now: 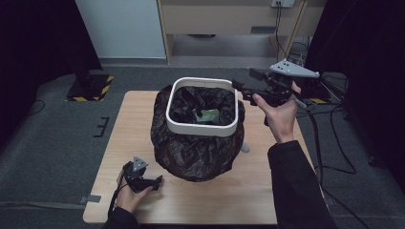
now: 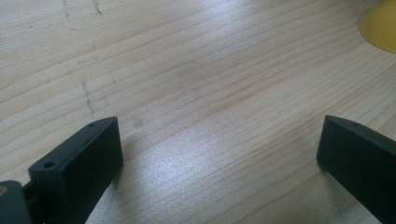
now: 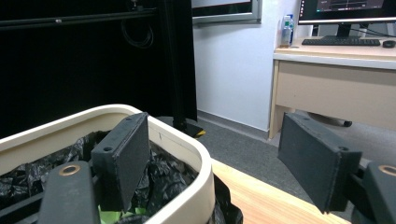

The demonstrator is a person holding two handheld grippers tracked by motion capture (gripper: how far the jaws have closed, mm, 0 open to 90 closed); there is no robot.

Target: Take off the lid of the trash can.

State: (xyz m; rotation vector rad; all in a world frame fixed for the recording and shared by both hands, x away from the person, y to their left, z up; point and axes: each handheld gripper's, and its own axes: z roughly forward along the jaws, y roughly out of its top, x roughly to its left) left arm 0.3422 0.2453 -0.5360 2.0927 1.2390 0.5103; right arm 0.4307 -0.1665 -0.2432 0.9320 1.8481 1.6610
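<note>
White bin (image 1: 202, 128), lined with a black bag (image 1: 196, 152), is set mid-table (image 1: 248, 200). At its right rim, the right gripper (image 1: 241, 90) is held with fingers wide open and empty. Near the bin's front left, the left gripper (image 1: 157, 180) rests open, empty. Next, the rim probably needs pinching.

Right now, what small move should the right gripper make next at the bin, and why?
Probably close on the near corner of the white rim: the right gripper is open and straddles that rim, one jaw inside over the black bag, the other outside. The left gripper rests open over the table, idle.
</note>
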